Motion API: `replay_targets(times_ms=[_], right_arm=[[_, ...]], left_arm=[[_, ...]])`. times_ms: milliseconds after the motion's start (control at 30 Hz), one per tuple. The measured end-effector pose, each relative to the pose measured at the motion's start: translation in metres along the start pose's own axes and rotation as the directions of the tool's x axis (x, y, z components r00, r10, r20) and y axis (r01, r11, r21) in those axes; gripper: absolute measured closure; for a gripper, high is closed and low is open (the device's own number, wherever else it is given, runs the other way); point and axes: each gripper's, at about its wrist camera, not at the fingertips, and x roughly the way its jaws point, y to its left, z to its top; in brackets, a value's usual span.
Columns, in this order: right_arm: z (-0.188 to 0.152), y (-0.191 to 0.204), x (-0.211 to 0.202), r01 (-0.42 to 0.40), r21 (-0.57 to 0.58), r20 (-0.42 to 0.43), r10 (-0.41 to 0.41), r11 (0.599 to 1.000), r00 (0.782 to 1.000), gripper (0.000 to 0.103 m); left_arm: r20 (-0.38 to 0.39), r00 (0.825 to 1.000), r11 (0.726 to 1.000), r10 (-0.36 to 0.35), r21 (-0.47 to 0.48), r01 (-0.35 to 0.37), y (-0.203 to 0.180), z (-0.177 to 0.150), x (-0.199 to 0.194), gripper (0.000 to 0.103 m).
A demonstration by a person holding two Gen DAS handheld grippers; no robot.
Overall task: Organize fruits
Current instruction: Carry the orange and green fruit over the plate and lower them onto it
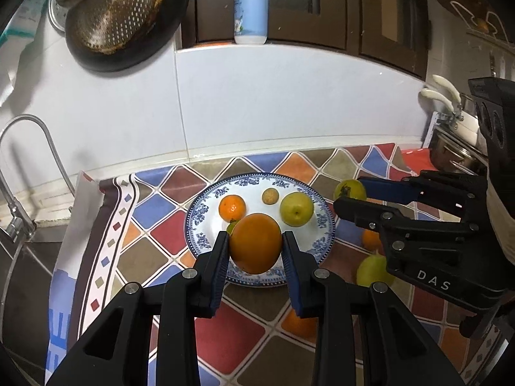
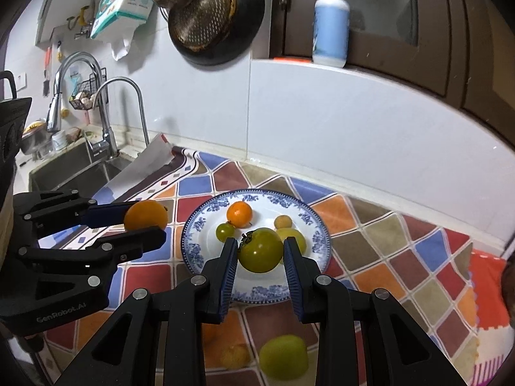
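Note:
My left gripper (image 1: 255, 236) is shut on a large orange (image 1: 256, 247), held over the near rim of a blue-and-white plate (image 1: 199, 238). On the plate lie a small orange (image 1: 232, 207), a small brownish fruit (image 1: 269, 196) and a yellow-green fruit (image 1: 296, 209). My right gripper (image 2: 259, 243) is shut on a green tomato (image 2: 260, 252) above the same plate (image 2: 193, 244), which also bears a small green tomato (image 2: 225, 231). In each wrist view the other gripper shows at the side: the right gripper (image 1: 349, 191) and the left gripper (image 2: 146, 222), each with its fruit.
Loose fruit lies on the patterned cloth (image 2: 386, 241) near the front: a green one (image 2: 283, 355) and an orange one (image 2: 233, 355). A sink with a faucet (image 2: 106, 122) is to the left. The tiled wall, a bottle (image 1: 251, 8) and a hanging pan (image 1: 119, 16) are behind.

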Motion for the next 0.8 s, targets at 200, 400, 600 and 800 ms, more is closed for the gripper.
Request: replay_targets(times_ms=[200,400,600,800], right_arm=[[0.002,-0.008,0.036,-0.042,0.018,-0.076,0.043,0.999,0.996,0.073],[0.000,-0.016,0.069,-0.060,0.050,-0.174,0.068,0.997,0.982,0.073],[-0.003,-0.024,0.092,-0.071,0.082,-0.237,0.088,0.994,0.967,0.073],[-0.003,-0.029,0.098,-0.065,0.093,-0.246,0.087,0.993,0.965,0.073]], left_arm=[[-0.048,0.999,1.000,-0.009,-0.010,0.009,0.008,0.000,0.029,0.070],[-0.108,0.994,0.999,-0.033,-0.030,0.029,0.016,-0.002,0.060,0.070],[-0.143,0.988,0.999,-0.049,-0.030,0.045,0.017,-0.002,0.081,0.070],[-0.153,0.986,0.998,-0.061,-0.025,0.058,0.017,0.001,0.090,0.070]])
